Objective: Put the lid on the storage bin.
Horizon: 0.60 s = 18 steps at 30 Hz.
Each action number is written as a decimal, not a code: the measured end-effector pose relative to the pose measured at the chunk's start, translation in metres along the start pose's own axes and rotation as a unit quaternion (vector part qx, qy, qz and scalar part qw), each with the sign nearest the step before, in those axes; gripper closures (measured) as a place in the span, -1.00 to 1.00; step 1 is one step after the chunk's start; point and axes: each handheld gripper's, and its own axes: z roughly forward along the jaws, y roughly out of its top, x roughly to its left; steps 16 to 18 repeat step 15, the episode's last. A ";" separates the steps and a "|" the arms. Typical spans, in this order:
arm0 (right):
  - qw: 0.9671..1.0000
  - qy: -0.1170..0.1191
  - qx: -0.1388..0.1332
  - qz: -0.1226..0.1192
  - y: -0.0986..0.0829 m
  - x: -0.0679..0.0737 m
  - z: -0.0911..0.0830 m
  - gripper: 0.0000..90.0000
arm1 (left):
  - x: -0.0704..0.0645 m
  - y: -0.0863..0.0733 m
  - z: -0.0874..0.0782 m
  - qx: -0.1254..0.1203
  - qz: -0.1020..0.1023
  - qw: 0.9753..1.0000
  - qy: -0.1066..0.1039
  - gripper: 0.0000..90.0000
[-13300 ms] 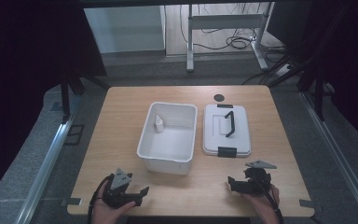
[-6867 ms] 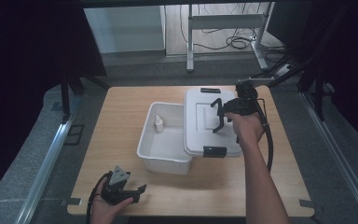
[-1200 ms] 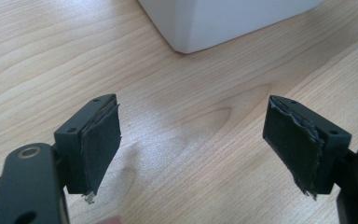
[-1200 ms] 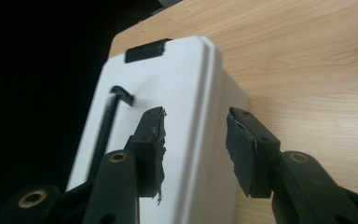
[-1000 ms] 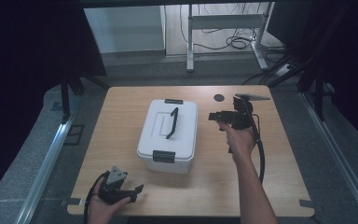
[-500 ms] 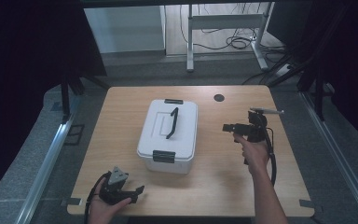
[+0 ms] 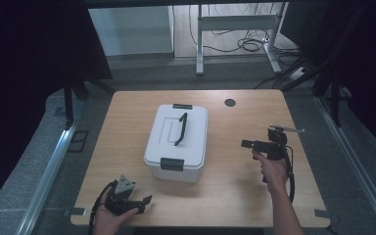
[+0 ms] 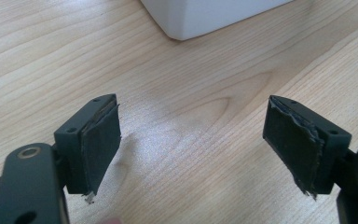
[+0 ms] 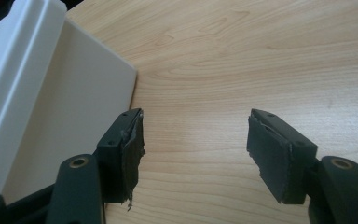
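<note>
White plastic box (image 7: 176,141) sits mid-table, lid on, long axis running away from me. My right gripper (image 7: 248,144) hangs empty with jaws spread, just right of the box and nearer it than my left gripper (image 7: 146,200), also spread and empty, off its near-left corner. My right gripper view adds the box's side wall close by.

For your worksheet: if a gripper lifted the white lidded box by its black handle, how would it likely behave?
The white box looks like rigid plastic, so it would probably keep its shape. Its black handle sits mid-lid, so it should hang fairly level. The front latch appears shut, so the lid likely stays on. Its broad flat base makes tipping under a push unlikely; sliding on the smooth table seems likelier.
</note>
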 end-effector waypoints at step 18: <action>1.000 -0.012 -0.020 -0.011 -0.011 -0.013 0.002 -0.21 | -0.001 -0.001 0.001 0.001 -0.001 1.000 0.000 -0.58</action>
